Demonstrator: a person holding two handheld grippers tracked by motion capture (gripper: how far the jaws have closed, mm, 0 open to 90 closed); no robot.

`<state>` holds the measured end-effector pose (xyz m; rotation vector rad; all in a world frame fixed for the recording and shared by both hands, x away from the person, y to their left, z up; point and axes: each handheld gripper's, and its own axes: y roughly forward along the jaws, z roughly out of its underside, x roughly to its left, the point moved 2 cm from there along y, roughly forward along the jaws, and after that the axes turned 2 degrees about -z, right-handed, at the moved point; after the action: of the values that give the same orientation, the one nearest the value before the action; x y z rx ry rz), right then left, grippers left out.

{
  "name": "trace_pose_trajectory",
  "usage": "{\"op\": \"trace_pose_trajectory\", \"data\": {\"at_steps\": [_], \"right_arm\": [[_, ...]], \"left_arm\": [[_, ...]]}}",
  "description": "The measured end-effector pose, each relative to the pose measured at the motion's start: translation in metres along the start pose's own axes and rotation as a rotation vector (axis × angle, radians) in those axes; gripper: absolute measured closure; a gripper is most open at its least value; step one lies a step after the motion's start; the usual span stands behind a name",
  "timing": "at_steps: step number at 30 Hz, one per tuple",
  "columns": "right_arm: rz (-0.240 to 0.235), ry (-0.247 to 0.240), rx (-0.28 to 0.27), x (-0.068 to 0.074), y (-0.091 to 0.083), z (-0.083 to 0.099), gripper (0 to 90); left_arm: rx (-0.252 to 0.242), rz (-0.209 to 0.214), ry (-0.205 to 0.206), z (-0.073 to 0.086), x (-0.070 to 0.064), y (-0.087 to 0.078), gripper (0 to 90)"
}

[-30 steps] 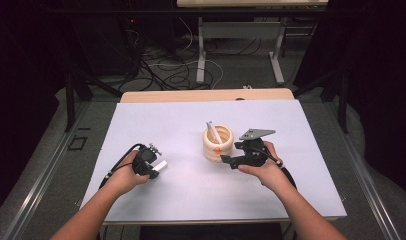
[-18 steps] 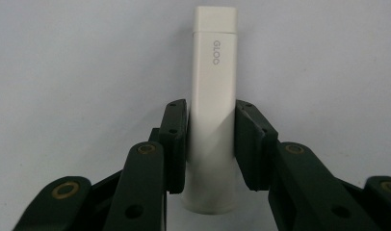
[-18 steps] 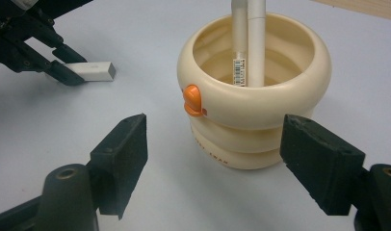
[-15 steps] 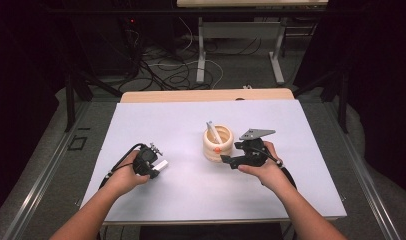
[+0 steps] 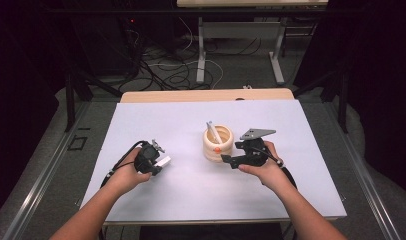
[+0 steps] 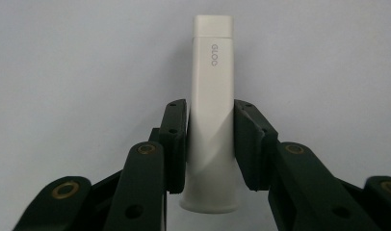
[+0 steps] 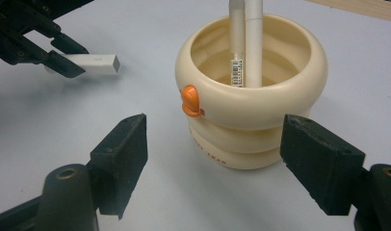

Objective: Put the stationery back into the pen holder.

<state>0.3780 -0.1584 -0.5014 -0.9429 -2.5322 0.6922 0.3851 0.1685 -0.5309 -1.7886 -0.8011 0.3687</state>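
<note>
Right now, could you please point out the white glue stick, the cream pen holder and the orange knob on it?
white glue stick (image 6: pixel 213 96), left gripper view, on its upper body by the lettering.
cream pen holder (image 7: pixel 290 96), right gripper view, on its top ring.
orange knob (image 7: pixel 190 100), right gripper view, on its rounded face.

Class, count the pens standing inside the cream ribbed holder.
2: a grey pen and a white pen, side by side, upright inside the cream ribbed holder. Shorter ones lying inside may be hidden.
</note>
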Motion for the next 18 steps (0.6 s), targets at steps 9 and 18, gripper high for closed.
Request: {"op": "trace_pose_trajectory", "data": {"at_steps": [9, 18], "right_arm": [[0.005, -0.004, 0.006, 0.000, 0.000, 0.000, 25.1], [0.006, -0.015, 0.005, 0.000, -0.001, 0.000, 25.1]], "left_arm": [[-0.065, -0.052, 0.048, -0.008, -0.006, -0.009, 68.1], [-0.159, -0.121, 0.121, -0.017, -0.016, -0.021, 68.1]]}}
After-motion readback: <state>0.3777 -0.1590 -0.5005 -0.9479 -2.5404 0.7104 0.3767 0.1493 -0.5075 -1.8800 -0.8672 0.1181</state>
